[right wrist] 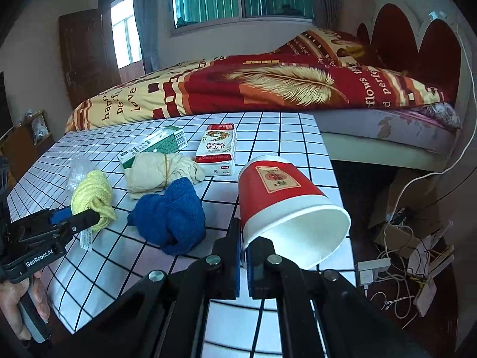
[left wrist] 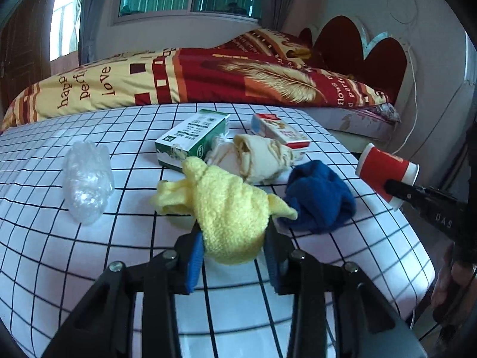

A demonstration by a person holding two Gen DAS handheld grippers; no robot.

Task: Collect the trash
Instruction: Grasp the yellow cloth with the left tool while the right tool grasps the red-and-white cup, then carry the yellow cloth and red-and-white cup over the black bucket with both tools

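Collection looks to be at an early stage — two pieces are in hand, none is seen deposited, and no bin shows in either view. The left hand-held gripper [left wrist: 235, 238] is closed partway on the yellow cloth [left wrist: 229, 208], its blue pads pressing the bundle's sides near the front edge of the desk [left wrist: 44, 253]. The right hand-held gripper [right wrist: 244, 256] is pinched nearly closed on the rim of the red paper cup [right wrist: 286, 205], which hangs tilted with its mouth toward the camera, over the desk's right edge.

Left on the grid-patterned desk: a crumpled clear plastic wrap [left wrist: 88, 179] toward the left side, a green carton [left wrist: 193, 137] and a red-and-white carton [left wrist: 280, 132] toward the far edge, a cream cloth bundle [left wrist: 259, 158] just in front of them, and a blue cloth [left wrist: 320, 197] near the right edge, just beside the yellow one. Which of the cloths count as trash I cannot tell — the cartons and wrap likely do. A bed [left wrist: 208, 74] lies beyond the desk.
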